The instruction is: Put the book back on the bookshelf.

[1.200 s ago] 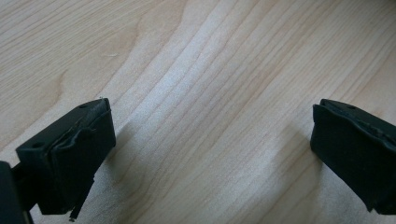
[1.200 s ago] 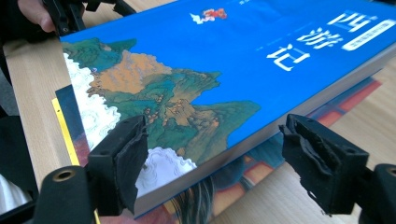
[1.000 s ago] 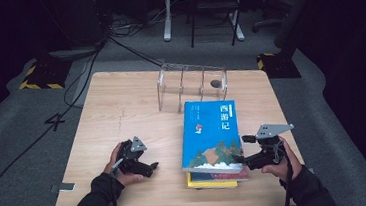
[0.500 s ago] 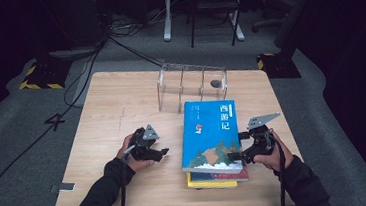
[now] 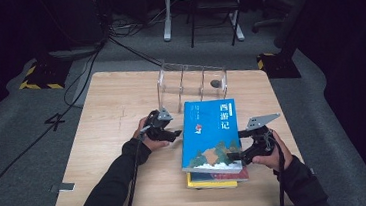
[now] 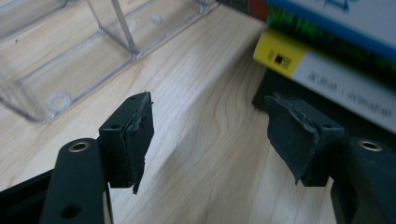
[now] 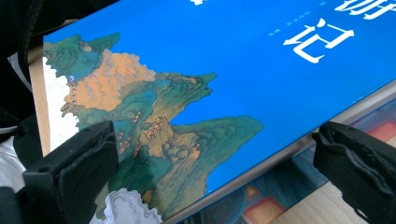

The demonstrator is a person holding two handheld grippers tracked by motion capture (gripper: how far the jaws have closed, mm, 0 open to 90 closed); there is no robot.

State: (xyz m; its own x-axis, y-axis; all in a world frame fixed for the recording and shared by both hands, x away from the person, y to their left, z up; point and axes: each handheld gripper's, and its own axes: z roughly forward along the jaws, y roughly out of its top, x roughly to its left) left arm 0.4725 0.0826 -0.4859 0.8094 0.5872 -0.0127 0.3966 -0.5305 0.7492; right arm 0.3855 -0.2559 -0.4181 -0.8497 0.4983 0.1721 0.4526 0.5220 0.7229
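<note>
Wooden table (image 5: pixel 121 113) carries everything here, and largest on it is the blue book (image 5: pixel 211 135), lying flat atop a short stack with its long axis running away from the person toward the clear acrylic rack (image 5: pixel 189 80) at the far side. Under it a yellow-spined book (image 6: pixel 327 74) shows its edge to the left gripper view, with one more volume between. The right gripper (image 5: pixel 237 155) sits at the blue book's near right corner; in the right gripper view its jaws stand wide, one over the cover and one out past the edge, astride the corner and not yet pinching it. The left gripper (image 5: pixel 174 132) is just beside the stack's left edge, pointing at it, the books lying ahead and to its right; its jaws have just been closing and now stand partly open with only bare wood between them. The right hand looks nearer to a grip. The rack's dividers stand just beyond the book's far end, probably the tight spot for any lift toward it.
</note>
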